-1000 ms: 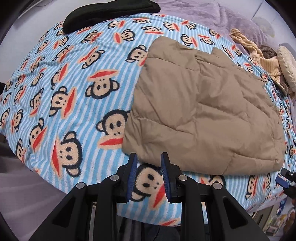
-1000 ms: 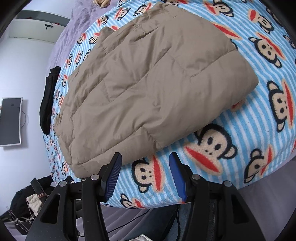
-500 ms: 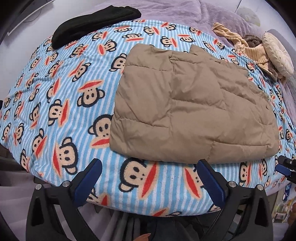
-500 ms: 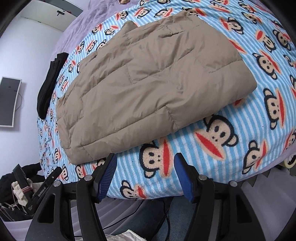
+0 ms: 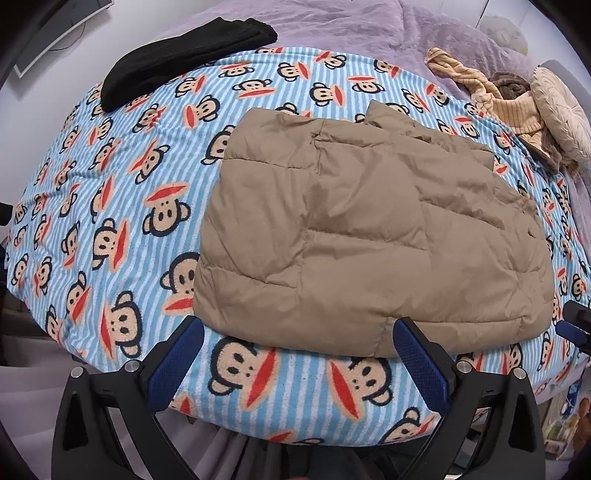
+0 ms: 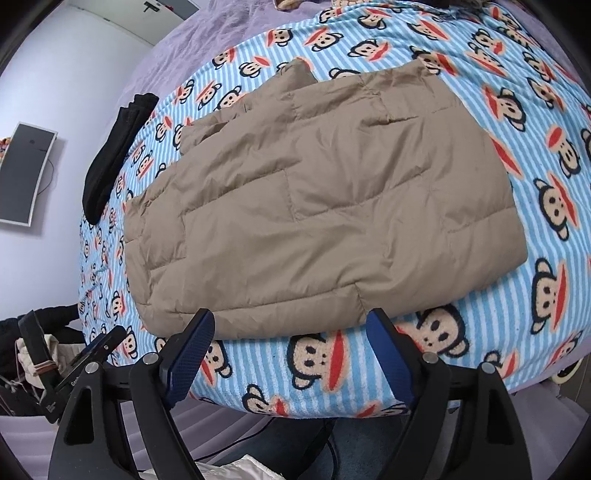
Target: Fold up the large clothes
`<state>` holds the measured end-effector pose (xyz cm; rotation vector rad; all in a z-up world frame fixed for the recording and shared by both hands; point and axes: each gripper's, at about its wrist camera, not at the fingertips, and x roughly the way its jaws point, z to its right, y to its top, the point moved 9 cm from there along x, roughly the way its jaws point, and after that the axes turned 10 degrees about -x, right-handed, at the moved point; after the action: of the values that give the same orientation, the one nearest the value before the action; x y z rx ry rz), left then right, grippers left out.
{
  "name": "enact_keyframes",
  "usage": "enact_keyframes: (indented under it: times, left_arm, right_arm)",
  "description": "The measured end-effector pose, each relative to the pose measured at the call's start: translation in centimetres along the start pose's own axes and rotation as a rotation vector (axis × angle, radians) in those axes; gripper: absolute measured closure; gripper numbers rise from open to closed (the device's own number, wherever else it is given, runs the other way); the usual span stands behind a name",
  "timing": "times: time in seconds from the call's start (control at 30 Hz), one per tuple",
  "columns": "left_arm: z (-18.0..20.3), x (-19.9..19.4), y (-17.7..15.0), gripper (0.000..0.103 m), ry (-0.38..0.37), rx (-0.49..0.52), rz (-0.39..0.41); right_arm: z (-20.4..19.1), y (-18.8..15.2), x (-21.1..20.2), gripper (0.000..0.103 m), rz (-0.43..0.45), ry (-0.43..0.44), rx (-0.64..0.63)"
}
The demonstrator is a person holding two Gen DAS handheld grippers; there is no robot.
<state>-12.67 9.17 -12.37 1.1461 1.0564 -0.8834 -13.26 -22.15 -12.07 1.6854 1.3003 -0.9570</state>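
A tan quilted puffer jacket [image 5: 373, 236] [image 6: 317, 206] lies folded into a flat rectangle on the blue-striped monkey-print blanket [image 5: 110, 206] [image 6: 535, 155]. My left gripper [image 5: 299, 343] hangs wide open over the jacket's near edge, nothing between its blue pads. My right gripper [image 6: 291, 339] hovers above the same near hem, its jaws still opening and holding nothing. The right gripper's tips [image 5: 574, 325] peek in at the right edge of the left wrist view; the left gripper's black body [image 6: 92, 354] shows at the lower left of the right wrist view.
A folded black garment [image 5: 184, 62] [image 6: 114, 155] lies at the blanket's far left. Beige and brown clothes with a round cushion [image 5: 561, 114] are piled at the far right on a purple bedspread [image 5: 332, 26]. A wall screen [image 6: 26, 173] hangs on the left.
Both grippers have spread their jaws, the left from nearly shut to wide. Both have pulled up and back, so more of the jacket and blanket shows.
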Motion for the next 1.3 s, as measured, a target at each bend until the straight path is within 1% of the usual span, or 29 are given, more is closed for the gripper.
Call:
enact_keyframes:
  times: [0.03,0.1,0.4,0.53,0.67,0.8,0.87,0.93,1.0,1.03,1.1,1.17,1.2,1.23,1.3]
  left_arm:
    - [0.2,0.0,0.0,0.001,-0.001,-0.001,-0.004]
    - [0.9,0.1,-0.3,0.001,-0.014,-0.002,-0.023]
    - [2.2,-0.1,-0.5,0.001,0.007,-0.026,-0.029]
    - [1.9,0.1,-0.4,0.001,0.013,-0.038,-0.028]
    - [1.1,0.6,0.4,0.001,0.001,-0.043,-0.033]
    - [0.3,2.0,1.8,0.001,-0.020,-0.013,-0.042]
    - [-0.2,2.9,2.5,0.001,-0.022,0.011,-0.063]
    - [-0.6,3.7,3.3,0.001,-0.032,0.031,-0.075]
    - [-0.9,4.7,3.9,0.001,-0.033,0.053,-0.087]
    - [-1.0,5.1,4.1,0.001,-0.033,0.062,-0.096]
    - [-1.3,5.8,4.5,0.001,-0.033,0.081,-0.113]
    - [-1.6,6.1,5.0,0.001,-0.041,0.095,-0.114]
    - [-1.8,6.3,5.2,0.001,-0.046,0.096,-0.116]
    - [-2.0,6.5,5.2,0.001,-0.050,0.095,-0.121]
    - [-2.6,6.9,5.5,0.001,-0.055,0.092,-0.132]
  right_arm:
    - [0.0,0.2,-0.1,0.007,-0.001,0.001,-0.005]
    - [0.0,0.6,-0.1,0.000,-0.001,0.010,-0.020]
    - [0.6,1.4,0.3,0.000,-0.063,0.032,-0.061]
    - [0.8,1.7,0.6,0.000,-0.076,0.046,-0.068]
    - [0.5,1.9,1.0,0.000,-0.086,0.045,-0.067]
    - [-0.8,2.4,1.5,0.000,-0.080,0.040,-0.075]
    - [-1.6,2.8,2.0,0.000,-0.070,0.037,-0.072]
    - [-2.2,3.1,2.4,0.000,-0.060,0.020,-0.056]
    - [-3.1,3.2,2.7,0.000,-0.049,0.024,-0.026]
    - [-3.7,3.3,3.0,0.000,-0.043,0.029,-0.019]
    - [-4.5,3.4,3.6,0.001,-0.032,0.010,-0.022]
    - [-5.1,3.4,4.3,0.009,-0.025,-0.007,-0.014]
    - [-5.3,3.3,4.8,0.023,-0.029,-0.008,-0.001]
    - [-5.4,3.3,5.2,0.042,-0.038,-0.006,0.012]
    - [-5.6,3.2,6.2,0.061,-0.053,-0.006,0.029]
